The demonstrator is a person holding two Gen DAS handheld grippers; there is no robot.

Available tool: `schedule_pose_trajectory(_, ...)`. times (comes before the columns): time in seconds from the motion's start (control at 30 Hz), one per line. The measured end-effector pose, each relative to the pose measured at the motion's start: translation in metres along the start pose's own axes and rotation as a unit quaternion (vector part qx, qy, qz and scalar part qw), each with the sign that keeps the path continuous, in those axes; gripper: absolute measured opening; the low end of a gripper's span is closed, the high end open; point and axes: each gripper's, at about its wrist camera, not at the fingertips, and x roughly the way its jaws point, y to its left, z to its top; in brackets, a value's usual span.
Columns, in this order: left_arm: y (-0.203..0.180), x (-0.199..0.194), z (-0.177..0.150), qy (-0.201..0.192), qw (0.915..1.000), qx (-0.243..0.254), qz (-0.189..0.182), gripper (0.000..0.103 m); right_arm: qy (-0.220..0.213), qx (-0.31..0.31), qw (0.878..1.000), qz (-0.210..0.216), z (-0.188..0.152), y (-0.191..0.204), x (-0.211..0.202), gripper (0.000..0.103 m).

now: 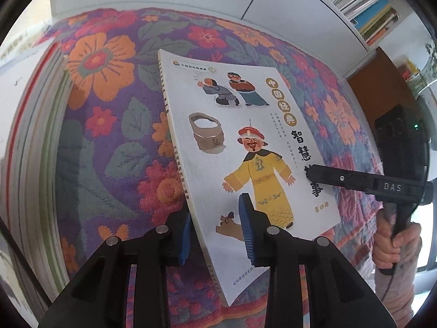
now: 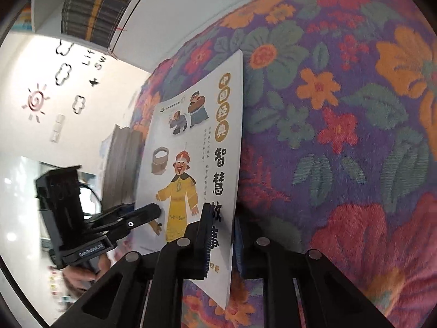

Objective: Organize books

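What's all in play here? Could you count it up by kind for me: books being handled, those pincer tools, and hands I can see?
Books held: 1, the white picture book
Grippers: 2, left gripper and right gripper, both clamped on its edges
Hands visible: 1, the hand holding the right gripper
Total: 4

- Left gripper point(image 1: 218, 232): black arms, ribbed blue pads, round silver screws.
- Right gripper point(image 2: 221, 235): black, ribbed pads, white "DAS" lettering, thin trailing cable.

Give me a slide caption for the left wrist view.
Both grippers, left gripper and right gripper, clamp a white picture book above a floral cloth.
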Motion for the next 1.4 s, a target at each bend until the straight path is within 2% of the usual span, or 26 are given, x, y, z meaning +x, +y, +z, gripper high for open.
schedule_pose_trajectory(0.2, -0.007, -0.005, -0.007, 0.010, 0.9998, 0.017, 0.005, 0.028, 0.004, 0.004, 1.000, -0.008, -0.007, 0.008, -0.008, 0.014)
schedule_pose_trajectory(0.4, -0.025, -0.013, -0.017, 0.011, 0.9989, 0.047, 0.003, 0.028, -0.011, -0.031, 0.999, -0.028, -0.021, 0.030, -0.023, 0.014)
schedule_pose_trajectory(0.67, -0.046, -0.028, -0.032, 0.009, 0.9975, 0.070, -0.006, 0.028, -0.024, -0.038, 0.999, -0.025, -0.045, 0.037, -0.047, 0.014)
schedule_pose_trajectory(1.17, -0.073, -0.071, -0.057, -0.020, 0.9941, 0.106, -0.011, 0.028, -0.059, -0.108, 0.992, -0.031, -0.098, 0.071, -0.080, 0.014)
schedule_pose_trajectory(1.4, -0.076, -0.097, -0.061, -0.051, 0.9925, 0.111, -0.013, 0.028, -0.079, -0.124, 0.989, -0.029, -0.110, 0.087, -0.092, 0.015)
